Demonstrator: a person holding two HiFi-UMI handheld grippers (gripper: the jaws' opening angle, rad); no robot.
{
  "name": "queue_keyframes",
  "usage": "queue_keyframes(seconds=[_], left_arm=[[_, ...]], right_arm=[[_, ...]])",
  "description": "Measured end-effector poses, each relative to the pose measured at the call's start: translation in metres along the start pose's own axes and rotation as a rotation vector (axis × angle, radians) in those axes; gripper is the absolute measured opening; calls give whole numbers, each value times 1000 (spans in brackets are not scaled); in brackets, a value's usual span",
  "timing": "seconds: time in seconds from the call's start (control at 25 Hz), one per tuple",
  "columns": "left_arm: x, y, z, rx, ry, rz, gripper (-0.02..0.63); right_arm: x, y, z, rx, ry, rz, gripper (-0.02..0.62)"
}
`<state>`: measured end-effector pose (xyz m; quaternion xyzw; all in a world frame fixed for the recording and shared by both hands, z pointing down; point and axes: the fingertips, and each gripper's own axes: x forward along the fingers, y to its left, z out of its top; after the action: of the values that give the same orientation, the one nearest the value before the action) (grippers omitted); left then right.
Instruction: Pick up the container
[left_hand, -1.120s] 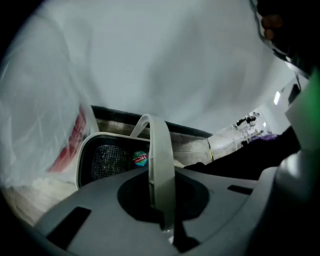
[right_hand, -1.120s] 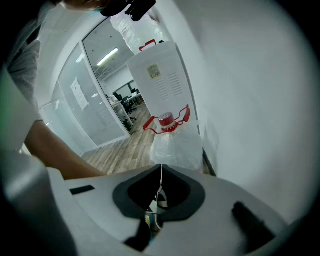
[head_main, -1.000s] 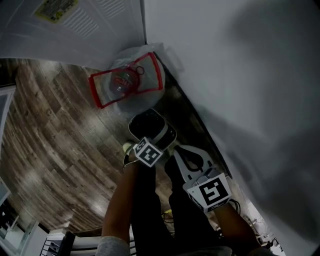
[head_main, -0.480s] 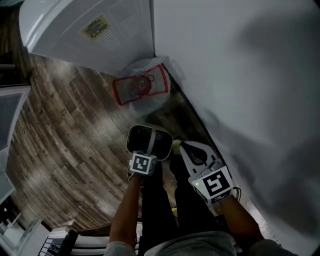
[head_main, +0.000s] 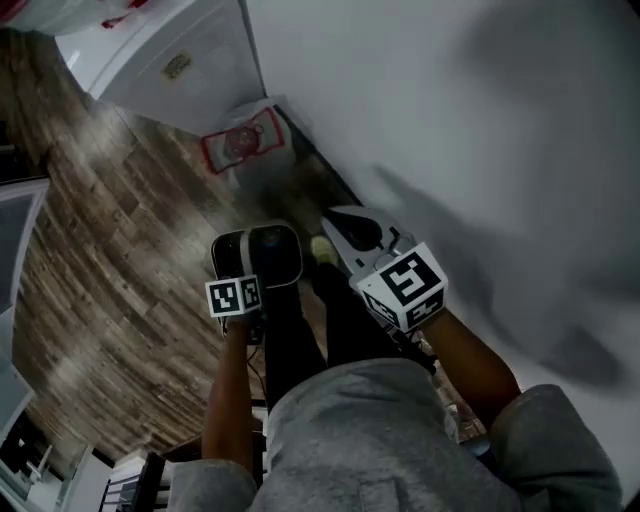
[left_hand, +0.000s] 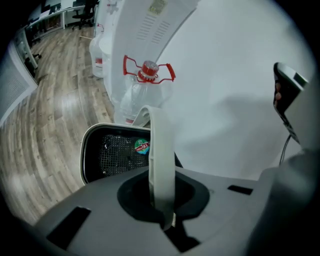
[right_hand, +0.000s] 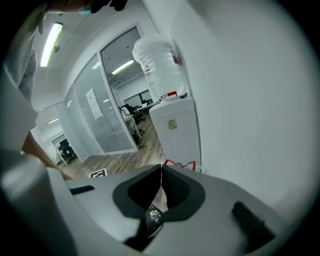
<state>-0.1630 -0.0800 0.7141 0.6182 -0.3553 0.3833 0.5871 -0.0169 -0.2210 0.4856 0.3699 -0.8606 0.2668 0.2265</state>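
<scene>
The container (head_main: 262, 248) is a black mesh basket with a white rim (left_hand: 84, 155) and a white strap handle (left_hand: 161, 150). My left gripper (head_main: 252, 284) is shut on that handle (head_main: 250, 262) and holds the container in the air above the wooden floor, in front of the person's legs. In the left gripper view the handle runs straight down into the left gripper (left_hand: 162, 197), between its jaws. My right gripper (head_main: 350, 228) hangs just to the right of the container, near the white wall, and is shut with nothing in it. In its own view the right gripper (right_hand: 161, 172) has its jaw tips meeting.
A clear water bottle with a red handle (head_main: 243, 143) stands on the floor in the corner beside a white water dispenser (head_main: 180, 62). The white wall (head_main: 480, 130) runs close along the right. Glass office partitions (right_hand: 112, 110) stand further off.
The view has swung and pulled back: the bottle and dispenser now sit higher and smaller. Both grippers have moved up in the view, the left one still holding the container.
</scene>
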Motion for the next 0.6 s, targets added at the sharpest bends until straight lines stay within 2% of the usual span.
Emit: queue_keyframes(seconds=[0.32,0.6], left_arm=[[-80,-25,2,-115,-90,-39,15],[-130,-39,6,-140,-163,-47,15]], right_arm=[[-79,10,94,-44,-150,-65,25],[-146,19,125,-89,-202,-101,25]])
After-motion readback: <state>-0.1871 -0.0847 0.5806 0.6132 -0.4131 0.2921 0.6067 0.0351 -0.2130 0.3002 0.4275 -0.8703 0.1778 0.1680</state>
